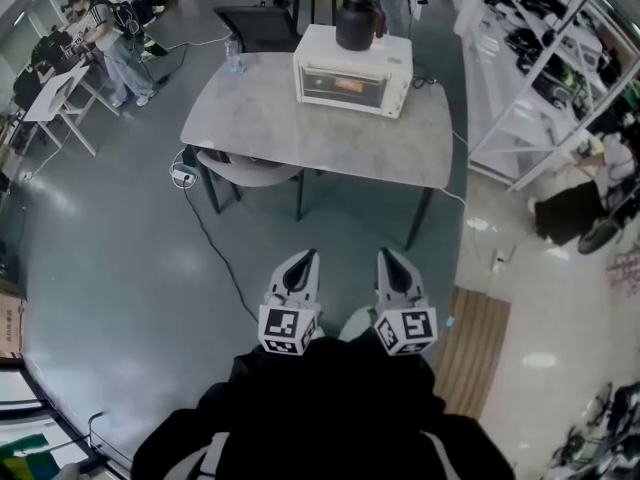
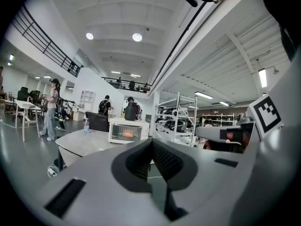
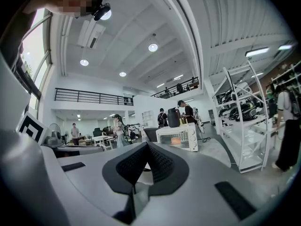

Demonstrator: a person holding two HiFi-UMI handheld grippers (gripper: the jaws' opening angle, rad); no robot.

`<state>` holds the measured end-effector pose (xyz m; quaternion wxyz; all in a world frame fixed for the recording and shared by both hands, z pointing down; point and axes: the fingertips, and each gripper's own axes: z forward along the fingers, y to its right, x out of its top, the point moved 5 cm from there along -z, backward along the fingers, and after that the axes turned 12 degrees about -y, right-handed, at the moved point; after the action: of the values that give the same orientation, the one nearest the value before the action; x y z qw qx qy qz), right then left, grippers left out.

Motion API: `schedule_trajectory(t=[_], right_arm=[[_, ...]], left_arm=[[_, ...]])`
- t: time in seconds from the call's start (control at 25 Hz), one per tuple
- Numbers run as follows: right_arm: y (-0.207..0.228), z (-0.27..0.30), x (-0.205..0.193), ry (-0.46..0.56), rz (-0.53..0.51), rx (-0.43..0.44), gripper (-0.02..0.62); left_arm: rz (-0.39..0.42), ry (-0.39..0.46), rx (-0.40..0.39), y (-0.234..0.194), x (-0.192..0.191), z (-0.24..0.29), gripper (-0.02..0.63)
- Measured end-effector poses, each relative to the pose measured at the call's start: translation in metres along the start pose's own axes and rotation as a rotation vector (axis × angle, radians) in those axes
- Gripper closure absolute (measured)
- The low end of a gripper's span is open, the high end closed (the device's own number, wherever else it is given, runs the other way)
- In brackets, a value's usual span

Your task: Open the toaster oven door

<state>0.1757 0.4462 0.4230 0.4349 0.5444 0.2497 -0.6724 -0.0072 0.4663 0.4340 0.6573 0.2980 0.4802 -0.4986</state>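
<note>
A white toaster oven (image 1: pixel 352 71) stands at the back of a grey table (image 1: pixel 300 133), door closed, with something orange behind the glass. A black kettle (image 1: pixel 356 20) sits on top of it. The oven also shows far off in the left gripper view as the toaster oven (image 2: pixel 125 130) and in the right gripper view as the toaster oven (image 3: pixel 178 136). My left gripper (image 1: pixel 303 265) and right gripper (image 1: pixel 392 263) are held side by side close to my body, well short of the table, above the floor. Both are shut with nothing between the jaws.
A chair (image 1: pixel 248 171) is tucked under the table's near left side. A water bottle (image 1: pixel 233 58) stands on the table's far left. White shelving (image 1: pixel 540 78) lines the right. A cable and power strip (image 1: pixel 183 176) lie on the floor by the table. People stand at the far left (image 1: pixel 115 38).
</note>
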Motion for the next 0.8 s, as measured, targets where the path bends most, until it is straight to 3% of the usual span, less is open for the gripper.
schedule_trajectory(t=[0.32,0.8], right_arm=[[-0.004,0.026,-0.001,-0.032,0.004,-0.029,0.592],[0.028,0.124,0.02,-0.044,0.002,-0.035,0.592]], left_arm=[[-0.05,-0.011,-0.02,-0.027,-0.005,0.014,0.603],[-0.02,-0.041,0.011,-0.087,0.021,0.09,0.603]])
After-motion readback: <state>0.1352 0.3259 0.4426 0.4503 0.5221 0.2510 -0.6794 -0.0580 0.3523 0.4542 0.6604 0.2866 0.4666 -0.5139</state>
